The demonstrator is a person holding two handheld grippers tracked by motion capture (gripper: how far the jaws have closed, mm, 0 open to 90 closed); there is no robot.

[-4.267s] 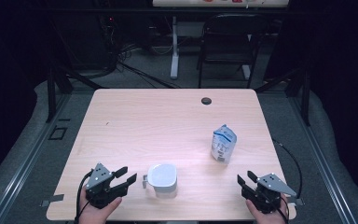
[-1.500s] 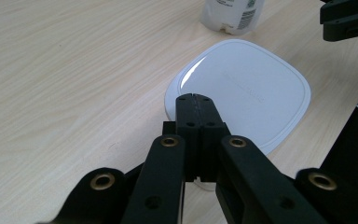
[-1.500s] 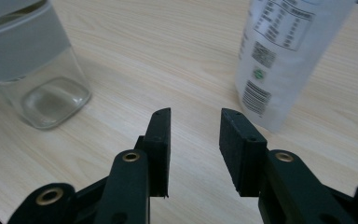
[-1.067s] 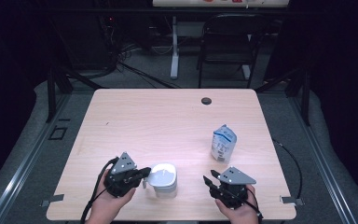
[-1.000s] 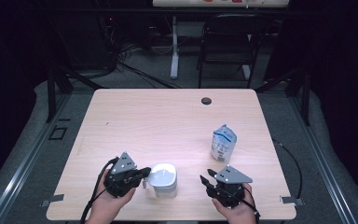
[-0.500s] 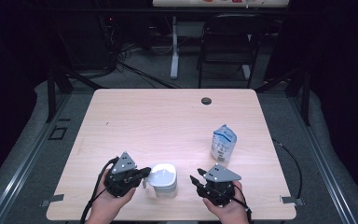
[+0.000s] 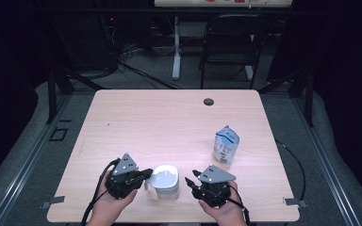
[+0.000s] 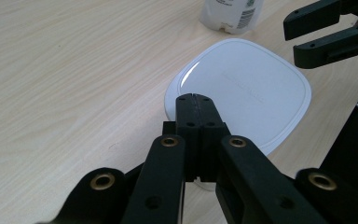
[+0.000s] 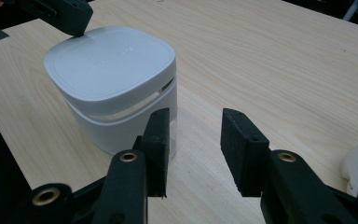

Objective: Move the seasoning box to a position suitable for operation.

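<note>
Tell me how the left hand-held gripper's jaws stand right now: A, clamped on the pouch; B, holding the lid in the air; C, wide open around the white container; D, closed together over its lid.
D: in the left gripper view the left hand-held gripper has its jaws pressed together above the white container's lid.

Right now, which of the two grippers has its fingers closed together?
The left gripper, at the white container's lid: its fingers meet with no gap. The right gripper shows a clear gap.

Dark room, chair (image 7: 228, 44) behind table (image 7: 169, 122)
</note>
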